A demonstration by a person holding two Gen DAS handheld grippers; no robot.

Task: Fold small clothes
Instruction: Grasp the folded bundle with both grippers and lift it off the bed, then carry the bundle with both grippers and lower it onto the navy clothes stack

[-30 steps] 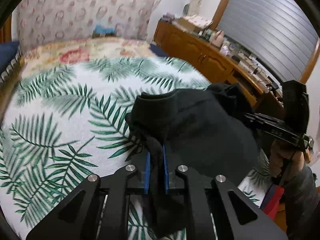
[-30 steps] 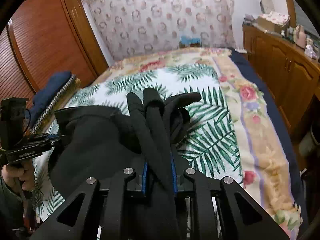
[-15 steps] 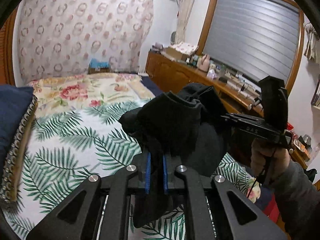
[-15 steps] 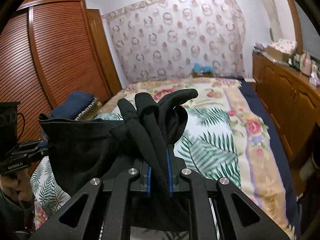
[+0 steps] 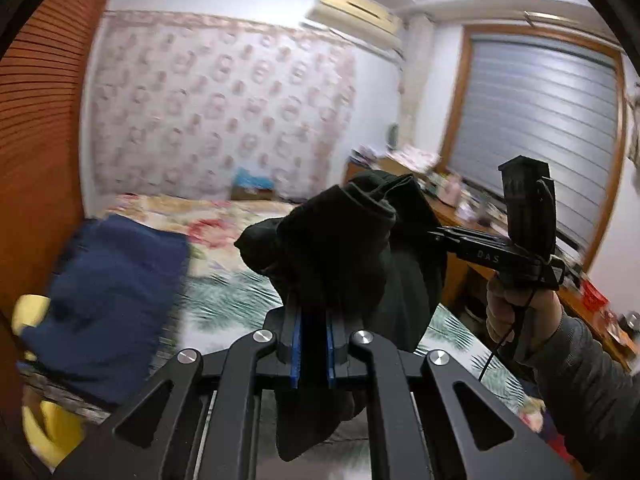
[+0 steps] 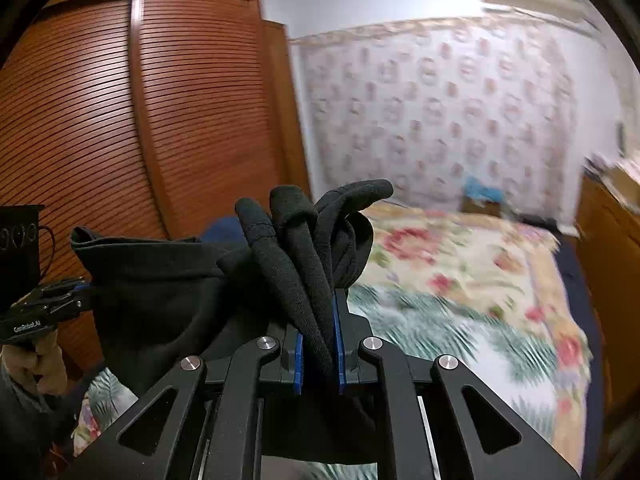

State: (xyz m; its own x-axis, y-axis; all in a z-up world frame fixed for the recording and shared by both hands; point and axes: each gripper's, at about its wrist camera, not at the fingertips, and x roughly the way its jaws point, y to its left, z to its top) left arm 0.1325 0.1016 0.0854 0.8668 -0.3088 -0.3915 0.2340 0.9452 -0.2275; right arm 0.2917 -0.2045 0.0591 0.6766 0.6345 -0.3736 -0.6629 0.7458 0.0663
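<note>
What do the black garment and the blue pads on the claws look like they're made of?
Black garment: soft matte knit, probably cotton or fleece; ribbed texture on the bunched folds, limp drape between both claws. Blue pads: smooth, likely rubber or foam; the exact material can't be told.

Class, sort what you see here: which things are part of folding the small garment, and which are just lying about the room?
Part of the job:
black garment
left gripper, shut on it
right gripper, shut on it
bed

Lying about:
navy cushion
wardrobe
air conditioner
</note>
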